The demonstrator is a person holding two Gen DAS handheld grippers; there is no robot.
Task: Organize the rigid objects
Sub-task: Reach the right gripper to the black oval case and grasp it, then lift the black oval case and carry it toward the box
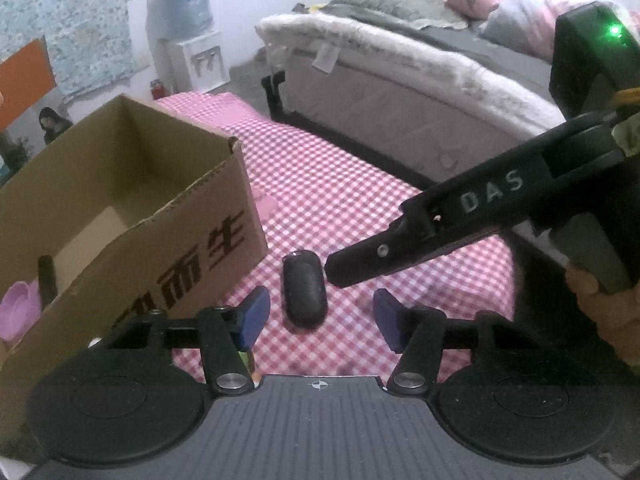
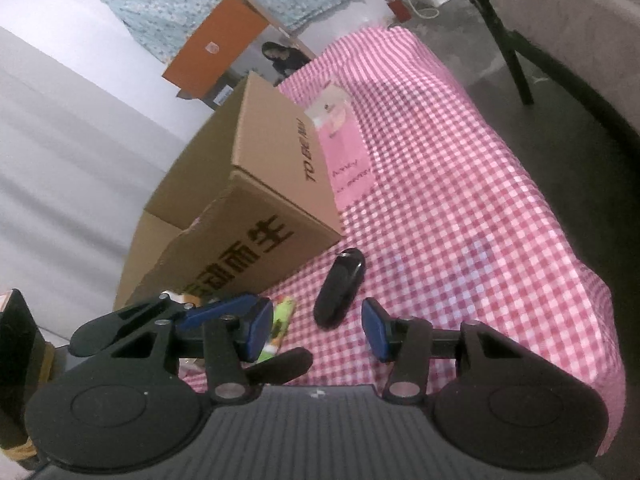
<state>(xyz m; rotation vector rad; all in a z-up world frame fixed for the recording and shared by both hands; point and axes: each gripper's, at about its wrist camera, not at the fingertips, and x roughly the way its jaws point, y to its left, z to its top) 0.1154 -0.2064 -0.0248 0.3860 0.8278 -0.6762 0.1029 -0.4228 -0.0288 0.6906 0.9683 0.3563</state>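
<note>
Black and oblong, one small case lies on the pink checked cloth, just right of the near corner of the single cardboard box. Both claws aim at it: the left gripper hangs over it with jaws apart and nothing clamped, the case sitting ahead of the gap between its blue pads. The right gripper also stands apart and empty; from the left wrist its dark finger reaches in from the right, tip just beside the case. By my reading the step is the pick-up; next, one claw must straddle the case and close, then carry it left into the box, where one lilac item and one dark stick already lie.
</note>
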